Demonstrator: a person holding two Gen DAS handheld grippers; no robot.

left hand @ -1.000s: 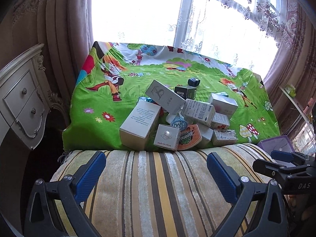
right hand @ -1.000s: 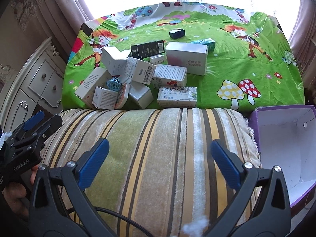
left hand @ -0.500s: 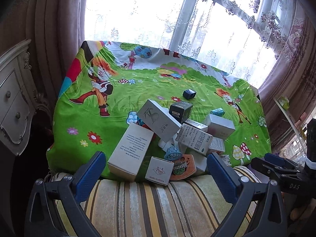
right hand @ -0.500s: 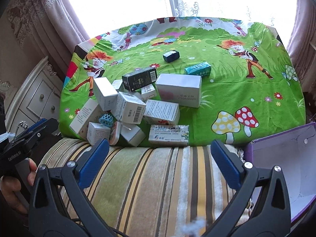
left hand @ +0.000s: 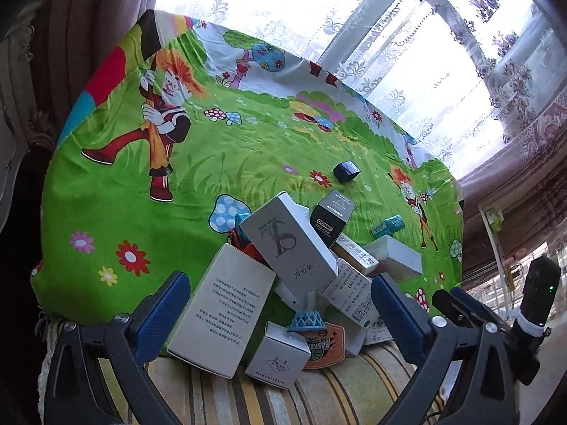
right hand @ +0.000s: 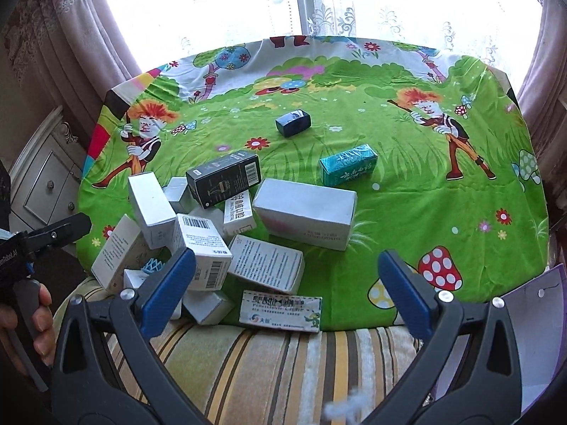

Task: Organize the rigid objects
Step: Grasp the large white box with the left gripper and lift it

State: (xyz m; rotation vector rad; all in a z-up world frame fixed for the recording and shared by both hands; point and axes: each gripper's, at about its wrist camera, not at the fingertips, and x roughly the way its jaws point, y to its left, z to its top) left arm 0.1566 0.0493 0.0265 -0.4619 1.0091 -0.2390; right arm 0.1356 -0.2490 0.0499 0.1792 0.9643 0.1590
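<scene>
A heap of several cardboard boxes lies at the near edge of a table with a green cartoon cloth (right hand: 407,191). It holds a tall white box (left hand: 221,313), a grey box (left hand: 288,244), a black box (right hand: 224,177), a wide white box (right hand: 305,213) and a flat medicine box (right hand: 280,310). A teal box (right hand: 348,163) and a small dark blue box (right hand: 293,123) lie apart, farther back. My left gripper (left hand: 280,315) hangs open just above the near boxes. My right gripper (right hand: 287,292) stands open over the medicine box. Neither holds anything.
A striped cushion (right hand: 255,364) runs along the table's near edge. An open purple box (right hand: 538,326) sits at the right. A white dresser (right hand: 46,180) stands at the left. Curtains and a bright window lie behind. A hand (right hand: 33,322) holds the left tool.
Both grippers have moved forward and up over the cushion toward the heap of boxes. The left view tilted. Both stayed open.
</scene>
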